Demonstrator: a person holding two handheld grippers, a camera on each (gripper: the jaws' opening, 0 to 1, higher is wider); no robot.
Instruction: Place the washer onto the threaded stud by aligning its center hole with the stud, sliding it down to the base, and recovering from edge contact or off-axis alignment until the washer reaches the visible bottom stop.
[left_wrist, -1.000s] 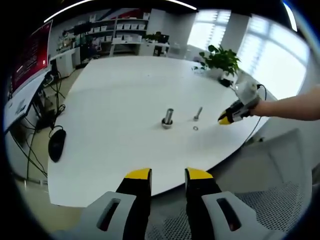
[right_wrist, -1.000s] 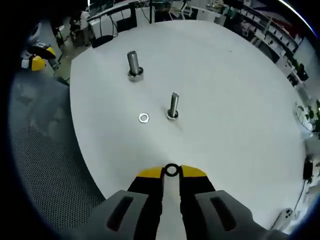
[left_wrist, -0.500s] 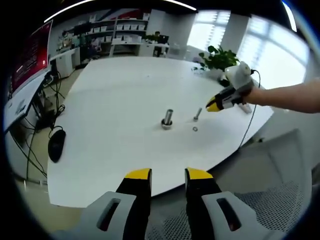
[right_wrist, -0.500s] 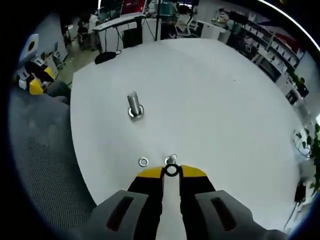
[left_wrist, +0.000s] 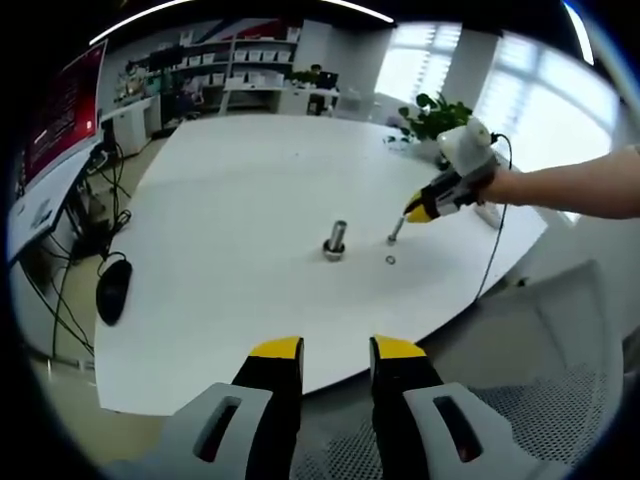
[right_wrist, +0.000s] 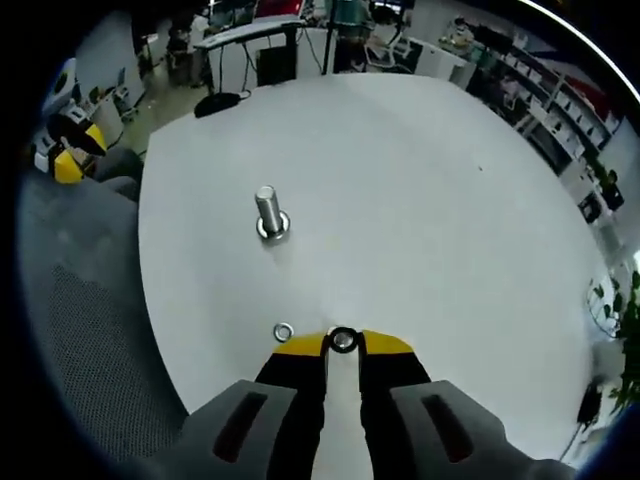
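Note:
In the right gripper view my right gripper (right_wrist: 343, 346) is shut on a small steel washer (right_wrist: 343, 340), held at the jaw tips. In the left gripper view the right gripper (left_wrist: 418, 209) hovers right at the top of the thin threaded stud (left_wrist: 396, 230). A thicker stud (left_wrist: 335, 238) (right_wrist: 268, 212) stands upright to its left on the white table (left_wrist: 230, 180). A second loose washer (left_wrist: 389, 260) (right_wrist: 283, 331) lies flat on the table beside the thin stud. My left gripper (left_wrist: 336, 350) is open, back over the table's near edge.
A black mouse (left_wrist: 113, 288) lies at the table's left edge. A potted plant (left_wrist: 440, 118) stands at the far right. A mesh chair (left_wrist: 540, 400) sits below the table edge. The left gripper (right_wrist: 65, 160) appears far left off the table (right_wrist: 420, 180).
My right gripper has carried the washer leftward over the table and now hangs over the thin stud's top, which is hidden under the jaws in its own view. The left gripper has stayed still.

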